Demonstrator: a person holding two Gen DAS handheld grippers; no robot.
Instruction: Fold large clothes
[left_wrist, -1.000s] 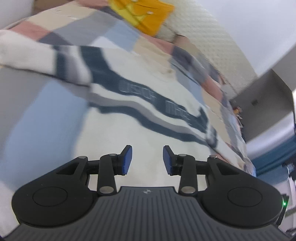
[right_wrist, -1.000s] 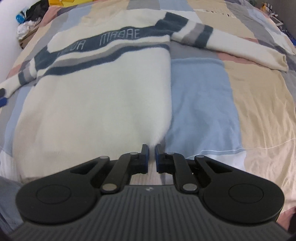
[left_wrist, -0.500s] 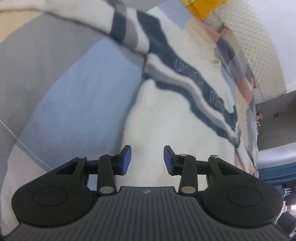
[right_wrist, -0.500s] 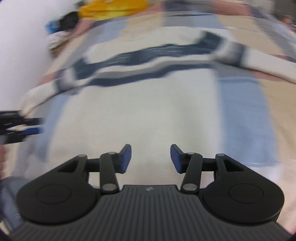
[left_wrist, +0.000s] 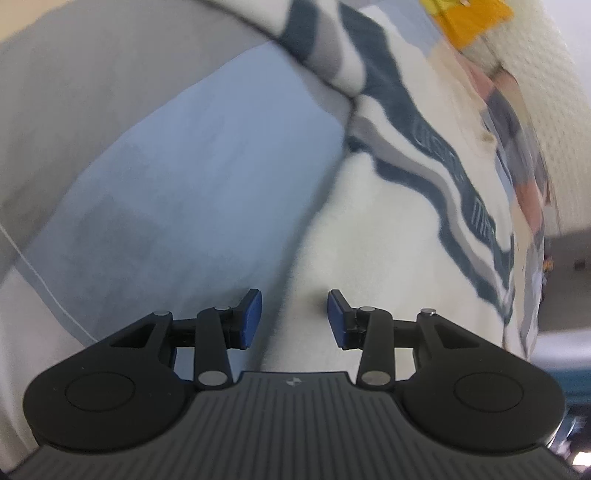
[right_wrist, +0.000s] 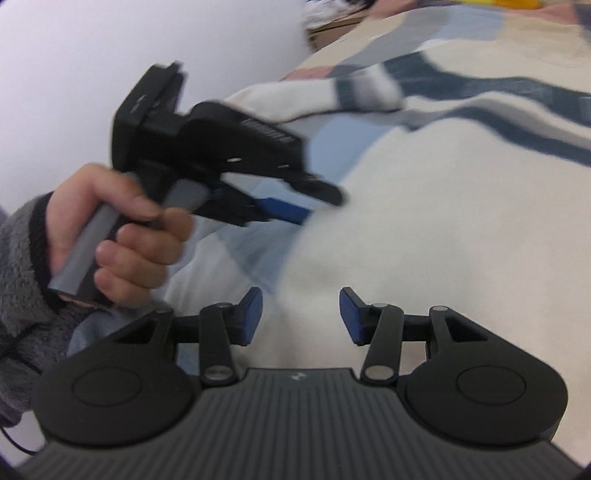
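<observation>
A cream sweater with navy and grey chest stripes lies flat on the bed, also in the right wrist view. My left gripper is open and empty, low over the sweater's left side edge near the hem. It also shows in the right wrist view, held by a hand, its tips at that same edge. My right gripper is open and empty, just above the sweater's lower left part. One striped sleeve stretches out to the left.
The bed is covered by a patchwork cover in blue, grey and beige blocks. A yellow cloth lies at the far end by a textured headboard. A white wall is at the left of the bed.
My right gripper opened and swung left from the sweater's right hem side to its lower left part. My left gripper came down to the sweater's left side edge, staying open.
</observation>
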